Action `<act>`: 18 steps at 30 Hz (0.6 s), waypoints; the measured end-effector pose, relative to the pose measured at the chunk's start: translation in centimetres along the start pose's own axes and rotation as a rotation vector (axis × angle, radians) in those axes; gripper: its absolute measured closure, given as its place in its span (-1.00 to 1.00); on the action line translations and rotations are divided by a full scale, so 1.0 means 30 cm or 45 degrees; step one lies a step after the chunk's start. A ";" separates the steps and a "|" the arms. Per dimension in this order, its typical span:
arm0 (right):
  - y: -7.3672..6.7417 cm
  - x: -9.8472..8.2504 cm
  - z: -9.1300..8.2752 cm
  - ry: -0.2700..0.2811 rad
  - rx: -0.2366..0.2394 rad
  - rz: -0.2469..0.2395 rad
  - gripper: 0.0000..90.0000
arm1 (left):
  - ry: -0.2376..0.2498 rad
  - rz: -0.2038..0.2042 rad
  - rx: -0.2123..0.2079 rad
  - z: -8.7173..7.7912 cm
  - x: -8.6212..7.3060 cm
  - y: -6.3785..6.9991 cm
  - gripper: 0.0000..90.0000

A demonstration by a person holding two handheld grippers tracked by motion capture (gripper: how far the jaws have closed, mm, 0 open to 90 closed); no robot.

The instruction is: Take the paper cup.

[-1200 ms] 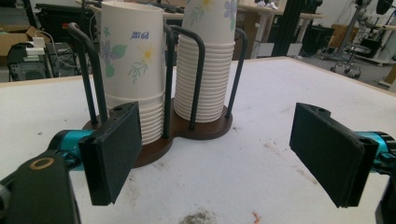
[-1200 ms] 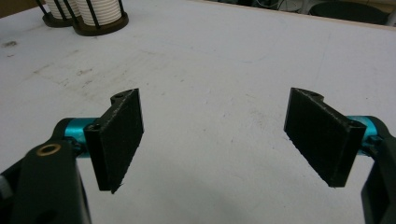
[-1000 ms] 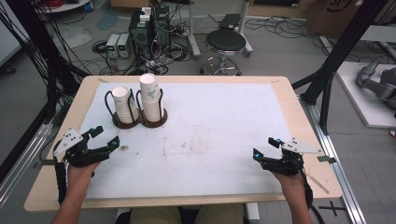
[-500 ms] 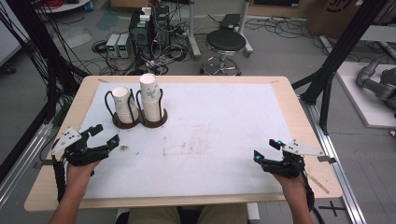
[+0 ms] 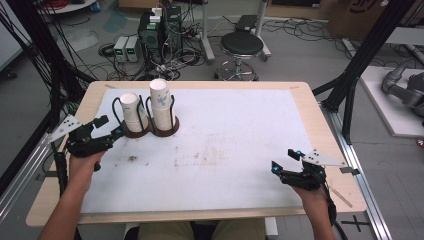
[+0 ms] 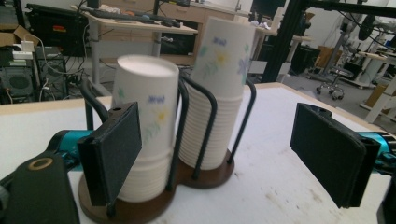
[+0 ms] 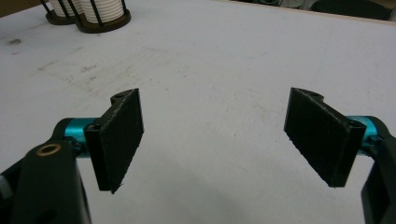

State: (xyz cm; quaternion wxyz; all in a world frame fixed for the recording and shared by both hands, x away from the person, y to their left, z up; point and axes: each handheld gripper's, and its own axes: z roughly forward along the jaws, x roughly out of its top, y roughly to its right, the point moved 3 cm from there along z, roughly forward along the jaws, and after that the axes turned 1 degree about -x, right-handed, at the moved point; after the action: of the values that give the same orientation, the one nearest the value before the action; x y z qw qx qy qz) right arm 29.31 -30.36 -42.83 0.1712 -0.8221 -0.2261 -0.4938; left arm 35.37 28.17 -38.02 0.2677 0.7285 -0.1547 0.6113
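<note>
Left gripper [image 5: 111,127], jaws wide and empty, nears the ribbed paper cup stack [image 5: 132,112] (wire-caged, round wooden base); right gripper [image 5: 285,161] likewise agape, far off.

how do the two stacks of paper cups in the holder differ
The left cup stack is shorter, its top below that of the right cup stack, which rises well above the holder's wire posts. The left stack is nearer the left hand-held gripper, whose jaws stand open just beside it; the right stack lies farther off. Both are white upside-down cups with a flower print, in one brown-based holder.

A lab — computer towers [image 5: 156,27], tangled floor cables [image 5: 112,50], black frame struts [image 5: 367,52].
</note>
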 end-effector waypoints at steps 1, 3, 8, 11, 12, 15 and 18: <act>-0.002 0.002 0.004 0.002 0.004 -0.013 -0.55 | -0.007 0.016 0.005 0.011 0.022 -0.006 -0.63; -0.004 0.003 0.005 0.000 0.005 -0.012 -0.55 | -0.023 0.041 0.011 0.028 0.053 -0.015 -0.63; -0.009 0.004 0.008 -0.006 0.008 -0.017 -0.55 | -0.072 0.087 0.020 0.079 0.114 -0.040 -0.63; -0.010 0.004 0.008 -0.004 0.009 -0.018 -0.55 | -0.101 0.101 0.013 0.111 0.136 -0.051 -0.63; -0.010 0.003 0.008 -0.005 0.010 -0.018 -0.55 | -0.116 0.109 0.014 0.123 0.142 -0.055 -0.63; -0.012 0.003 0.010 -0.008 0.012 -0.018 -0.55 | -0.157 0.122 0.027 0.160 0.153 -0.071 -0.63; -0.016 0.006 0.012 -0.007 0.018 -0.024 -0.55 | -0.198 0.127 0.032 0.198 0.161 -0.081 -0.63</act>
State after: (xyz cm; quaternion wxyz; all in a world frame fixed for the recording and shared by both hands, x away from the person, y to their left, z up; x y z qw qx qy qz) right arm 29.39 -29.75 -42.81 0.1717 -0.8200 -0.2377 -0.4915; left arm 42.49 27.18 -34.44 0.2148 0.7684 -0.2036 0.5674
